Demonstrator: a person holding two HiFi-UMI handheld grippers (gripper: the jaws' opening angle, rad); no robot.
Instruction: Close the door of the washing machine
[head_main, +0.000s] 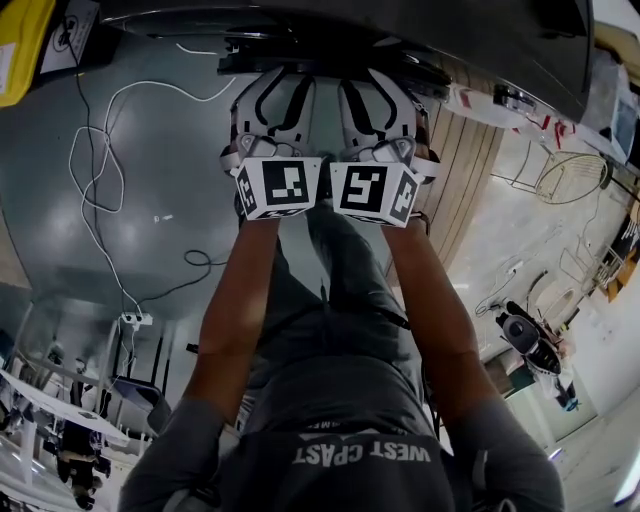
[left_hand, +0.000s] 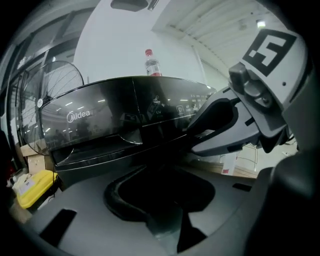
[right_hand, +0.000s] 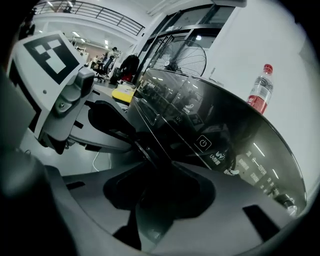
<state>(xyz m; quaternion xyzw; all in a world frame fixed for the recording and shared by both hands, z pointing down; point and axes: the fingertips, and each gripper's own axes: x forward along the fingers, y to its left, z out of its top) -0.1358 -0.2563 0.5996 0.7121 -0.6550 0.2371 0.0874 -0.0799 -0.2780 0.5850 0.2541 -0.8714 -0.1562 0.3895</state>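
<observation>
Two risks | left gripper (head_main: 272, 82), right gripper (head_main: 378, 82) both gaping at door (left_hand: 125, 107) edge; uneven shove could skid tips off glass; door might slam

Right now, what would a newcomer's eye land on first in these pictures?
The left tool and right tool, side by side with bold black-and-white marker cubes, stretch toward the glossy black washer at the top of the head view. Next comes the red-capped bottle, upright behind the washer's panel against the white wall.
</observation>
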